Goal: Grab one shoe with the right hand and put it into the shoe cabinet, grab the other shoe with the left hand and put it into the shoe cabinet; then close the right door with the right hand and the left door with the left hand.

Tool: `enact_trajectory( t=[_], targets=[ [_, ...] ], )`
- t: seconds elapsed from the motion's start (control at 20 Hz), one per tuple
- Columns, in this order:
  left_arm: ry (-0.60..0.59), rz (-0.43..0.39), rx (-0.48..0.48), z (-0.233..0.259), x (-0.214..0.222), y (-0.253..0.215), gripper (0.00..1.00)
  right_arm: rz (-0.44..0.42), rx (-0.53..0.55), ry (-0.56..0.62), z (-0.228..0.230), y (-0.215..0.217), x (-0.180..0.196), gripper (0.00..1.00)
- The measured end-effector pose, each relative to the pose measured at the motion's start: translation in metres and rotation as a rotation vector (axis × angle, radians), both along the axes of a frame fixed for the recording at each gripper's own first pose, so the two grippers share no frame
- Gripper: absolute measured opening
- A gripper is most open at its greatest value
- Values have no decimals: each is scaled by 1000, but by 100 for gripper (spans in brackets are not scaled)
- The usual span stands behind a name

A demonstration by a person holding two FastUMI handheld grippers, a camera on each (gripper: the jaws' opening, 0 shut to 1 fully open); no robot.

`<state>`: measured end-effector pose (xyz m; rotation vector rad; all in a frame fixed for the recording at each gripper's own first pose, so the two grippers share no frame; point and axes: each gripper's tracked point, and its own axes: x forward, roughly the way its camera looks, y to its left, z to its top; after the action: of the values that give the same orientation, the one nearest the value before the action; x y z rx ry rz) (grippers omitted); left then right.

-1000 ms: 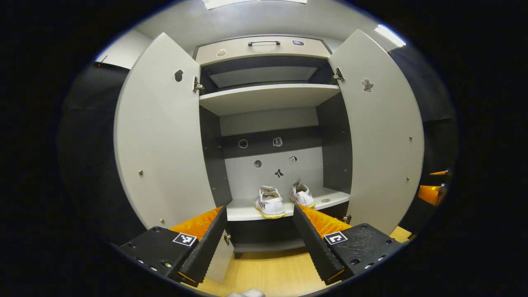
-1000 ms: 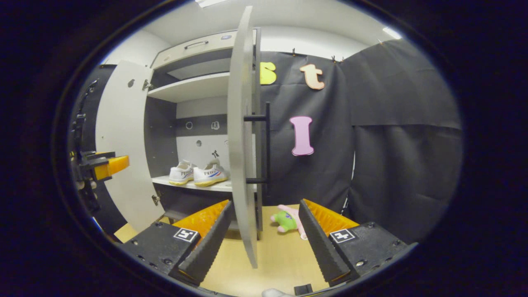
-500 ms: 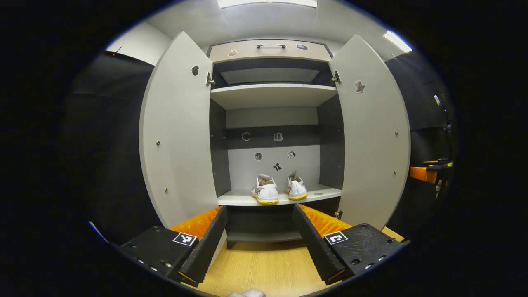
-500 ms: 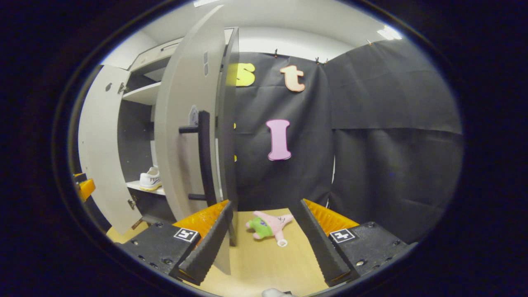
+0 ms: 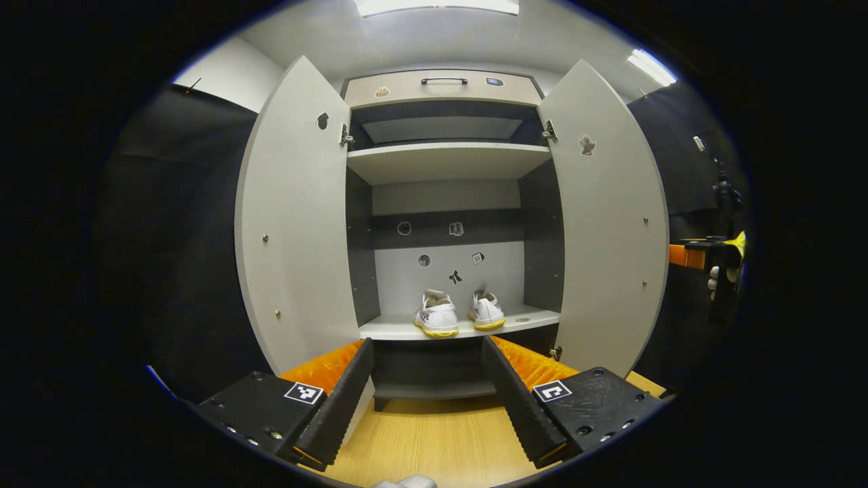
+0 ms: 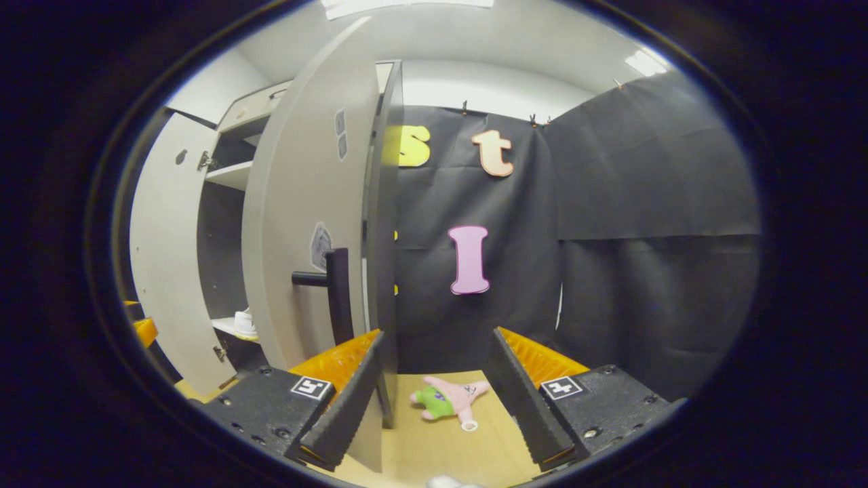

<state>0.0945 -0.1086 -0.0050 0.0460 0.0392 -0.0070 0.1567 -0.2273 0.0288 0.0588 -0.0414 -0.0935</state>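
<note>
Two white shoes, one beside the other, stand on the lower shelf of the grey shoe cabinet. Both the left door and the right door stand wide. My left gripper is open and empty, held back from the cabinet and facing its middle. My right gripper is open and empty on the outer side of the right door, near its black handle. The door's free edge runs down just inside one finger. In the left gripper view the right gripper shows past the right door.
A pink and green plush toy lies on the wooden floor ahead of the right gripper. Black cloth walls the booth behind and to the right. The upper shelf is bare, with a drawer above it. The left gripper peeks in beside the left door.
My left gripper has backed away from the cabinet. My right gripper has swung round from the right door's edge to its outer face and risen a little; the shoes are now nearly hidden from it.
</note>
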Motion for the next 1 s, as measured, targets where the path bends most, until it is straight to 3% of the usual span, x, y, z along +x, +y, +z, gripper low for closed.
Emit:
enact_trajectory(
  t=[0.1, 0.15, 0.2, 0.25, 0.45, 0.7, 0.75, 0.8, 0.85, 0.9, 1.0],
  targets=[
    [3, -4, 1, -1, 0, 2, 96, -10, 0, 5, 2, 5, 0, 88],
    [2, -4, 7, 0, -1, 3, 96, -14, 0, 6, 2, 8, -2, 94],
    [-1, -1, 12, 1, -2, 7, 96, -17, 1, 10, 2, 10, -3, 87],
    [2, -3, 9, 0, -2, 8, 96, -15, 7, 14, 1, 15, -5, 94],
    [7, -8, 1, 0, -5, 20, 96, 24, -4, 14, 2, 52, -6, 94],
    [2, 5, 6, 0, -15, 40, 96, 125, -26, 19, 4, 115, 3, 94],
    [0, 7, 1, 0, -17, 45, 100, 141, -54, 19, 5, 128, 5, 86],
    [4, 8, -6, -2, -18, 49, 96, 165, -74, 14, 5, 143, 6, 86],
    [7, 10, -11, -3, -19, 53, 96, 208, -86, 15, 5, 160, 4, 94],
    [13, 11, -13, -5, -21, 56, 100, 252, -89, 18, 3, 180, 0, 94],
    [6, 18, -12, -2, -26, 65, 96, 274, -110, 18, 0, 198, -5, 96]
  ],
)
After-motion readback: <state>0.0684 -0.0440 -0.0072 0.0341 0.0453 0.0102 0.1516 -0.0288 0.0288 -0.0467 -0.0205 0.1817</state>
